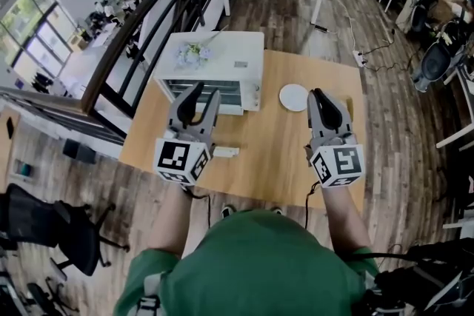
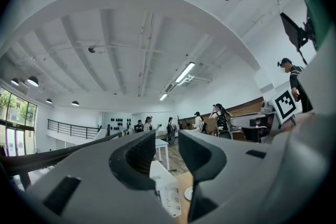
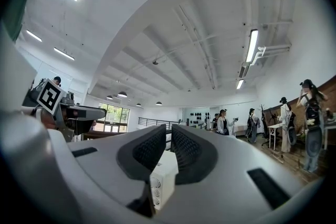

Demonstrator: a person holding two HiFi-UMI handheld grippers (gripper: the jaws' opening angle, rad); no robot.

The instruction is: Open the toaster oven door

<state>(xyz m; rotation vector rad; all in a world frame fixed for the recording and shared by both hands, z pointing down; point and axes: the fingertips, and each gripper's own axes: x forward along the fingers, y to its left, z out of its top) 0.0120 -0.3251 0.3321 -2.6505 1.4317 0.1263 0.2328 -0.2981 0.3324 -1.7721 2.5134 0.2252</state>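
Note:
A white toaster oven (image 1: 211,59) stands at the far left of the wooden table (image 1: 274,148), its glass door (image 1: 229,91) closed and facing me. My left gripper (image 1: 204,95) hovers just in front of that door, jaws a little apart with nothing between them. In the left gripper view the left gripper (image 2: 167,136) shows the oven (image 2: 165,186) low in the gap between its jaws. My right gripper (image 1: 320,95) is held over the table right of the oven, jaws together and empty. The right gripper view has the right gripper (image 3: 169,131) above the oven's knob side (image 3: 157,181).
A white plate (image 1: 294,97) lies on the table between the oven and the right gripper. A small white object (image 1: 226,152) lies near the left gripper. A black railing (image 1: 148,11) runs along the table's left. An office chair (image 1: 59,226) stands lower left.

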